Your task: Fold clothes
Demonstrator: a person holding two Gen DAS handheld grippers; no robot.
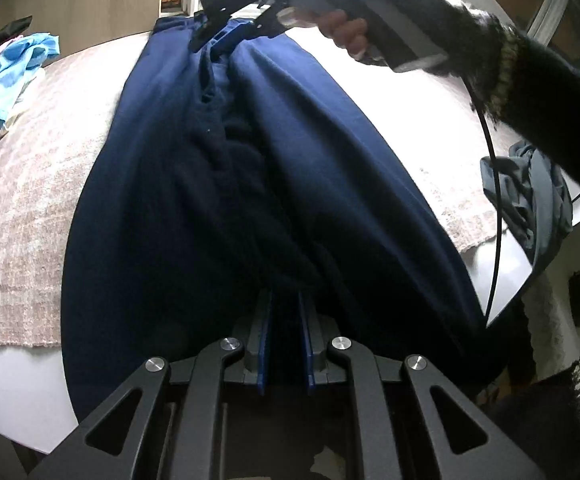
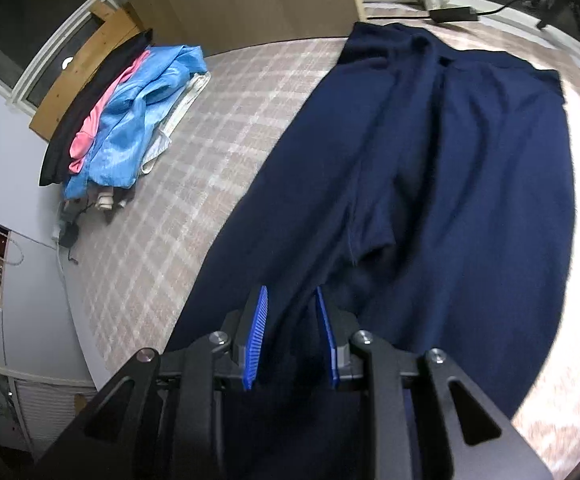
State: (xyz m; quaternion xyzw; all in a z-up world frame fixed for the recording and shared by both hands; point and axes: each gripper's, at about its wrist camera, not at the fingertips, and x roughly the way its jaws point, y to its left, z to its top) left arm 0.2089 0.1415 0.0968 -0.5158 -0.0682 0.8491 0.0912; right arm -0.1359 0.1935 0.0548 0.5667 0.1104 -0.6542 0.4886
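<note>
A navy garment [image 1: 250, 180] lies lengthwise on a table covered with a checked cloth [image 1: 30, 200]. My left gripper [image 1: 284, 300] is shut on its near end at the table's edge, with dark fabric bunched between the blue pads. At the far end, a hand [image 1: 345, 28] holds my right gripper [image 1: 214, 38] on the garment's other end. In the right wrist view the navy garment [image 2: 449, 200] spreads ahead, and a ridge of it runs into my right gripper [image 2: 291, 292], which is shut on it. A raised crease runs down the garment's middle between the two grippers.
A pile of clothes [image 2: 130, 120], blue, pink, white and black, sits at the left edge; the same pile of clothes [image 1: 14, 76] shows in the left wrist view. A grey garment [image 1: 529, 200] hangs off the right edge beside a black cable [image 1: 493, 200]. A power adapter [image 2: 451, 13] lies beyond the garment.
</note>
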